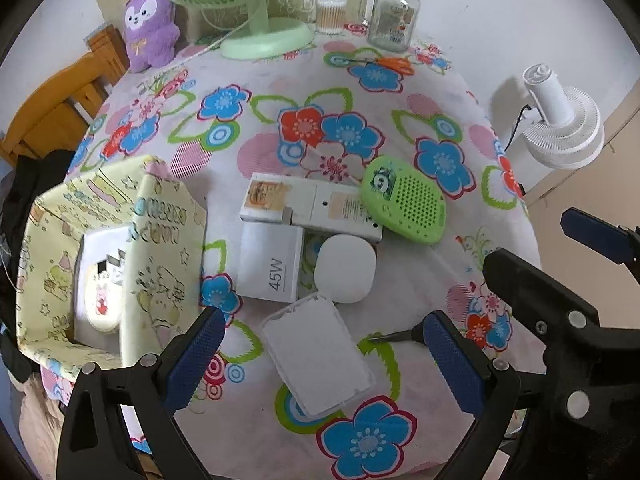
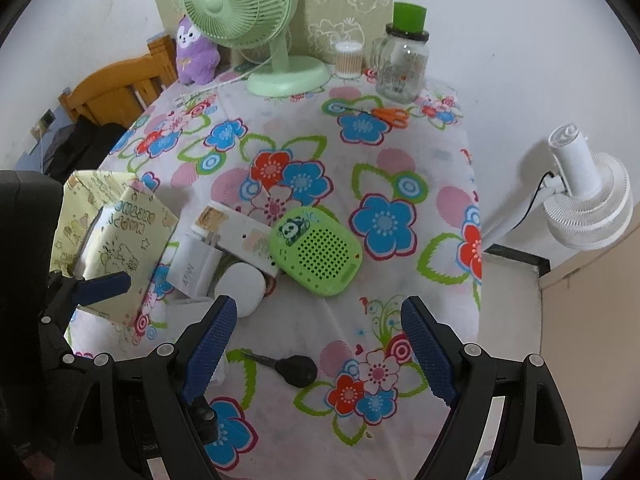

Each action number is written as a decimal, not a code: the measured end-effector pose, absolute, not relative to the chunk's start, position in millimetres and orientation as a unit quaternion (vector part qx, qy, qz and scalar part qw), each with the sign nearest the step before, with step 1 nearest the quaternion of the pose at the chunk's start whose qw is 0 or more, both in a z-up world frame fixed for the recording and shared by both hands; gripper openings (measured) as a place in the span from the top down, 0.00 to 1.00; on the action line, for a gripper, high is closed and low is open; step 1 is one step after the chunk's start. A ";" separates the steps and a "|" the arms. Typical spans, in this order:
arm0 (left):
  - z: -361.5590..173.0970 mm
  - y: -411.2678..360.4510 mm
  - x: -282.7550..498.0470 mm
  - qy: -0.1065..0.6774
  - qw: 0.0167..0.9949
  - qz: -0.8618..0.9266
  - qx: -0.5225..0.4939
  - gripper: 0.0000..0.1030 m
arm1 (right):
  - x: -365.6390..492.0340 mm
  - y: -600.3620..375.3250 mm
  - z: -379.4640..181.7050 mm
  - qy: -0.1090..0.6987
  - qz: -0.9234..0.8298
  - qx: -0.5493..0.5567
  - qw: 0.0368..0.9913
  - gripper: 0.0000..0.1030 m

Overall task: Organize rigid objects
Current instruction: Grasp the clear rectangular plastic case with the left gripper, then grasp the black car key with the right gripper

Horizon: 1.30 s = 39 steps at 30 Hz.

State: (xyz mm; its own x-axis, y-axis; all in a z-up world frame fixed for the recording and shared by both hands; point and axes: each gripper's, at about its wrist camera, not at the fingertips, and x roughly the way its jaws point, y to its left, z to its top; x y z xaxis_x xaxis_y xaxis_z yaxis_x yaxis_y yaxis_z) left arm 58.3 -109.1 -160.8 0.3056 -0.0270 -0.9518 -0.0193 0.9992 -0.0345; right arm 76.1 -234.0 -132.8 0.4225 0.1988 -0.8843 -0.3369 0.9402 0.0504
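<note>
A clear flat plastic case [image 1: 320, 354] lies on the floral tablecloth between the fingers of my left gripper [image 1: 324, 356], which is open above it. Behind it sit a white "45W" box [image 1: 270, 262], a white rounded pod [image 1: 345, 268], a long white box [image 1: 312, 210] and a green panda speaker [image 1: 404, 199]. My right gripper [image 2: 320, 350] hangs open over a black-handled key [image 2: 288, 368]. The speaker [image 2: 316, 250] lies beyond it. A yellow cartoon-print fabric bin [image 1: 160, 256] at the left holds a white box [image 1: 100, 284].
At the back stand a green desk fan [image 2: 256, 20], a purple plush [image 2: 194, 50], a cotton swab cup [image 2: 347, 58] and a glass jar [image 2: 402, 64]; orange scissors [image 2: 386, 115] lie nearby. A white fan [image 2: 588, 204] stands off the table's right edge. A wooden chair [image 2: 120, 88] is at the left.
</note>
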 end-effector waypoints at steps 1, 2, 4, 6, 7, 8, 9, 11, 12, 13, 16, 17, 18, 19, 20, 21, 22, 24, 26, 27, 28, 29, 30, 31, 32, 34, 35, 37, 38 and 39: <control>-163.5 -109.0 57.9 0.592 0.806 -0.003 -0.021 0.02 | 76.7 -233.9 -136.1 0.516 0.159 -0.067 0.839 0.16; -167.7 -109.0 57.3 0.595 0.803 -0.003 -0.024 0.02 | 77.0 -234.1 -139.6 0.518 0.159 -0.067 0.838 0.16; -175.1 -109.1 56.2 0.601 0.799 -0.004 -0.028 0.02 | 77.6 -233.5 -146.3 0.522 0.159 -0.069 0.835 0.16; -184.6 -109.4 55.0 0.608 0.793 -0.001 -0.032 0.02 | 77.8 -233.3 -154.5 0.529 0.158 -0.070 0.831 0.16; -188.6 -109.0 53.9 0.612 0.790 0.001 -0.033 0.02 | 77.7 -233.1 -159.4 0.533 0.158 -0.070 0.828 0.16; -192.5 -108.7 52.7 0.615 0.788 0.003 -0.035 0.02 | 77.4 -233.1 -164.3 0.538 0.158 -0.068 0.825 0.16; -196.7 -107.9 51.9 0.619 0.785 0.005 -0.037 0.02 | 76.9 -232.8 -167.9 0.542 0.158 -0.066 0.823 0.16; -204.2 -106.5 50.4 0.626 0.779 0.009 -0.039 0.02 | 75.8 -232.8 -176.0 0.550 0.156 -0.065 0.818 0.16; -206.3 -105.7 49.9 0.628 0.778 0.010 -0.040 0.02 | 75.1 -232.8 -179.9 0.554 0.155 -0.065 0.816 0.16; -209.2 -105.2 49.2 0.630 0.775 0.010 -0.040 0.02 | 74.4 -232.5 -183.7 0.558 0.155 -0.064 0.813 0.16; -215.2 -105.1 47.7 0.633 0.773 0.010 -0.035 0.03 | 73.1 -232.8 -189.8 0.563 0.155 -0.060 0.809 0.16; -216.8 -105.3 47.5 0.634 0.773 0.010 -0.034 0.03 | 73.0 -232.8 -191.9 0.565 0.154 -0.060 0.809 0.16; -218.6 -105.6 47.4 0.635 0.772 0.009 -0.034 0.03 | 73.0 -232.8 -194.1 0.566 0.153 -0.060 0.808 0.16; -220.8 -105.8 47.2 0.637 0.770 0.009 -0.036 0.04 | 73.3 -232.9 -195.9 0.568 0.152 -0.060 0.807 0.16; -222.5 -105.7 47.1 0.639 0.768 0.009 -0.039 0.04 | 73.7 -232.8 -198.5 0.570 0.151 -0.059 0.805 0.16; -224.7 -105.7 46.6 0.640 0.767 0.009 -0.044 0.06 | 73.9 -233.1 -199.7 0.572 0.150 -0.058 0.805 0.16; -225.9 -105.8 46.1 0.640 0.766 0.011 -0.048 0.07 | 74.0 -233.3 -201.6 0.573 0.148 -0.058 0.804 0.16; -228.8 -107.5 45.3 0.642 0.765 0.009 -0.054 0.10 | 74.8 -233.0 -205.0 0.575 0.145 -0.059 0.803 0.17; -230.4 -108.9 45.0 0.643 0.764 0.008 -0.056 0.14 | 75.2 -232.8 -208.0 0.579 0.145 -0.059 0.800 0.18; -229.6 -110.2 44.4 0.639 0.767 0.010 -0.051 0.16 | 75.3 -232.5 -210.0 0.581 0.144 -0.059 0.799 0.18; -229.0 -110.9 44.1 0.637 0.769 0.009 -0.046 0.18 | 75.4 -232.2 -211.3 0.583 0.144 -0.059 0.798 0.18; -228.2 -112.0 43.9 0.635 0.771 0.008 -0.038 0.22 | 75.5 -231.6 -213.2 0.585 0.143 -0.059 0.796 0.18; -228.0 -114.1 44.9 0.634 0.773 0.008 -0.028 0.25 | 75.6 -231.2 -214.5 0.587 0.143 -0.060 0.795 0.18; -227.4 -115.5 44.5 0.632 0.775 0.006 -0.019 0.26 | 75.4 -230.9 -216.1 0.589 0.145 -0.060 0.793 0.18; -226.7 -117.4 43.6 0.628 0.778 0.002 -0.008 0.28 | 75.4 -230.1 -218.2 0.592 0.146 -0.058 0.790 0.18; -226.0 -120.3 42.4 0.626 0.780 -0.005 0.007 0.31 | 75.0 -228.7 -222.3 0.598 0.147 -0.052 0.786 0.19; -225.4 -121.4 41.6 0.625 0.781 -0.008 0.012 0.31 | 74.8 -228.0 -224.5 0.601 0.146 -0.051 0.784 0.19; -224.3 -122.9 40.6 0.623 0.782 -0.015 0.018 0.32 | 73.9 -227.0 -228.7 0.606 0.142 -0.049 0.781 0.23; -224.1 -123.3 40.1 0.623 0.782 -0.018 0.021 0.33 | 73.4 -226.8 -231.1 0.609 0.140 -0.047 0.779 0.23; -224.2 -124.3 39.7 0.623 0.782 -0.020 0.023 0.33 | 73.0 -226.6 -233.3 0.612 0.138 -0.045 0.777 0.24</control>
